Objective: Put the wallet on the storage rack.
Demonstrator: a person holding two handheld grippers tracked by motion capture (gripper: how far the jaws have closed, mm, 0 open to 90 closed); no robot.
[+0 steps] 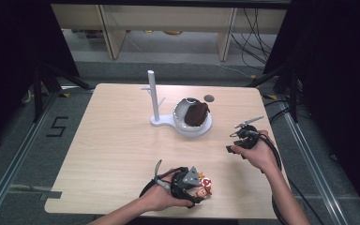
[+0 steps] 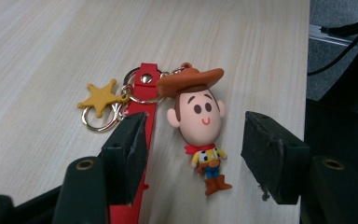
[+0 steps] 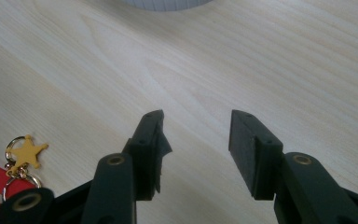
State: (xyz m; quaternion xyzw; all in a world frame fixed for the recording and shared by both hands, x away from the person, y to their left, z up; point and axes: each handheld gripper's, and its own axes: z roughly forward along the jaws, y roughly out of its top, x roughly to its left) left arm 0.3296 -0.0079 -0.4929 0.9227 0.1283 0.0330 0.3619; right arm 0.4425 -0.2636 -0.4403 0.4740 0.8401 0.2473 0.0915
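A cowboy figure keychain (image 2: 200,126) lies flat on the wooden table, near its front edge (image 1: 204,186). Gold rings join the figure to a red strap (image 2: 142,116) and a yellow star charm (image 2: 100,97). My left gripper (image 2: 196,129) is open, with one jaw on each side of the figure and the left jaw over the strap. In the high view a hand holds it (image 1: 187,183) just left of the toy. My right gripper (image 3: 196,123) is open over bare wood, held at the table's right side (image 1: 243,138). The star charm (image 3: 26,151) lies to its lower left.
A white stand with an upright post (image 1: 153,96) and a white bowl (image 1: 180,112) sits at the middle back of the table. The bowl holds a brown lump (image 1: 197,114). A small dark disc (image 1: 209,98) lies behind it. Cables trail off the table's right.
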